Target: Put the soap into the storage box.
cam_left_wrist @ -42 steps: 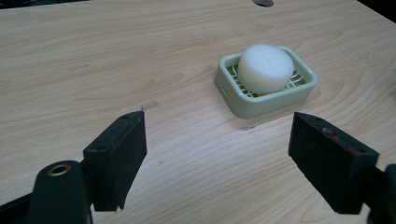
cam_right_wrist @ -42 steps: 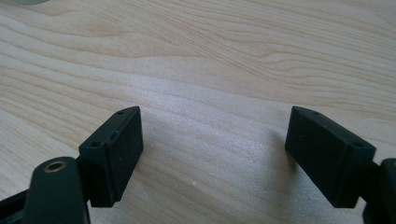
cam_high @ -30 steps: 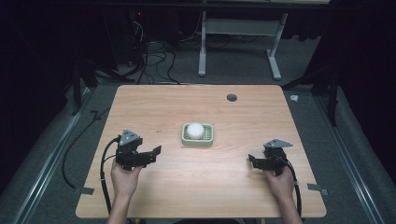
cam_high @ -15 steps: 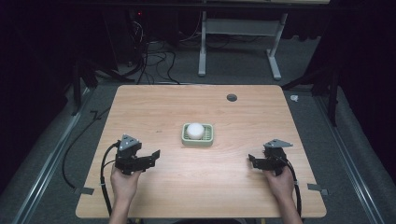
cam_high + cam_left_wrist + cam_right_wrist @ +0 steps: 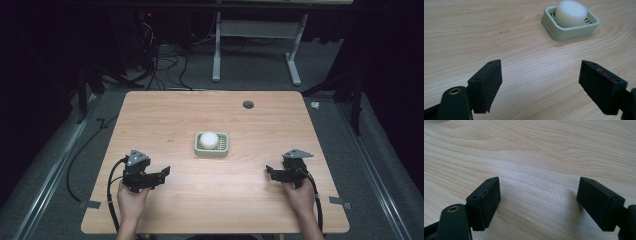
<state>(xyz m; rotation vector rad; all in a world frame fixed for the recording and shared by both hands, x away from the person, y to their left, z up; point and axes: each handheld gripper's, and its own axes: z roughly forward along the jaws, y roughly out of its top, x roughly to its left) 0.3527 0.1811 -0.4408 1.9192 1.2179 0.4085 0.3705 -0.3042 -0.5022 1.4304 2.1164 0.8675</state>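
A pale green soap dish (image 5: 224, 148) sits near the middle of the wooden table (image 5: 170, 120), holding a round white soap bar (image 5: 209, 139). In the left gripper view the dish (image 5: 574, 32) and the soap (image 5: 571, 13) lie ahead at the upper right. My left gripper (image 5: 161, 176) rests low at the front left, open, jaws wide apart with only bare wood between them (image 5: 540, 80). My right gripper (image 5: 270, 172) is at the front right, also open and holding nothing (image 5: 539, 197). Both point inward toward the table's middle.
A small dark round hole (image 5: 248, 104) lies near the table's far edge. Cables (image 5: 165, 65) and a white desk frame (image 5: 260, 50) stand on the floor beyond. Tape tabs (image 5: 90, 204) mark the front corners.
My left gripper has drifted slightly toward the front edge of the table. The right gripper, the dish and the soap have stayed where they were.
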